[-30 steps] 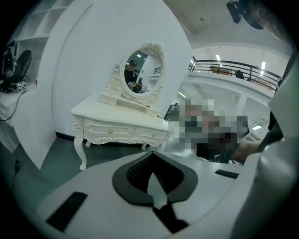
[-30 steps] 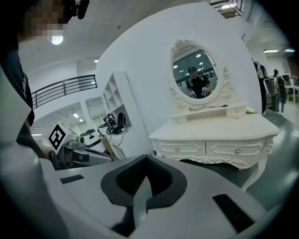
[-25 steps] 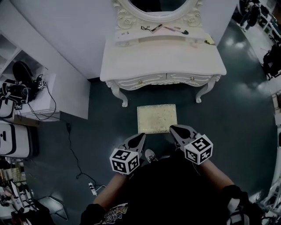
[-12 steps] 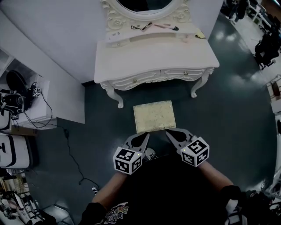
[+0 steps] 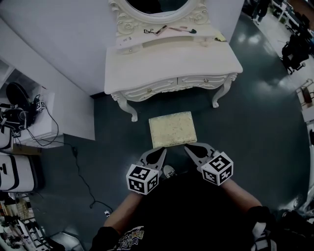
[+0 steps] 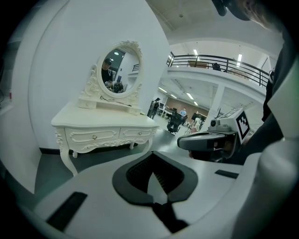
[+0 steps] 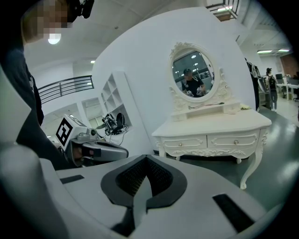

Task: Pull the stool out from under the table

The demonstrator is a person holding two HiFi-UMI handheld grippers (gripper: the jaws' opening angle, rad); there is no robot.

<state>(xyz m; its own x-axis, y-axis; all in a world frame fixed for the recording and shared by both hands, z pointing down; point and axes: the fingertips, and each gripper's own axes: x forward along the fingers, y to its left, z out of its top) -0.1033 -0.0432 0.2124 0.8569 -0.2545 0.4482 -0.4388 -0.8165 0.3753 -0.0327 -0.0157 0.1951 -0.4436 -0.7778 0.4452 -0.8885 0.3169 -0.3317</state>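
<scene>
stool (image 5: 172, 129): small rect. seat, pale cream-yellow, faint mottled pattern on top, corners slightly rounded. Seen from straight above, so legs are hidden under the seat. Posn: on dark floor (image 5: 255, 122) in front of white dressing table (image 5: 171, 66), roughly centred betw. its two front legs (image 5: 128, 109), long side approx. parallel to the table front. A strip of bare floor shows betw. the stool's far edge and the drawers (image 5: 196, 80), i.e. the seat is clear of the tabletop. L gripper (image 5: 161, 150) and R gripper (image 5: 187, 146) are both at the stool's near edge, L by the near-left corner, R by the near-right corner, tips angled toward each other. Contact w/ seat: can't tell from head view. L gripper view: jaws together, dark pads meet, nothing betw. them. R gripper view: same, closed and empty. Both gripper views look over the jaws at the table; the stool is in neither. Table: carved curved legs, small drawer knobs, oval mirror (image 5: 157, 6) in ornate frame at back, few small items (image 5: 169, 30) below it. Person's shoe (image 5: 168, 171) on the floor betw. the grippers.
</scene>
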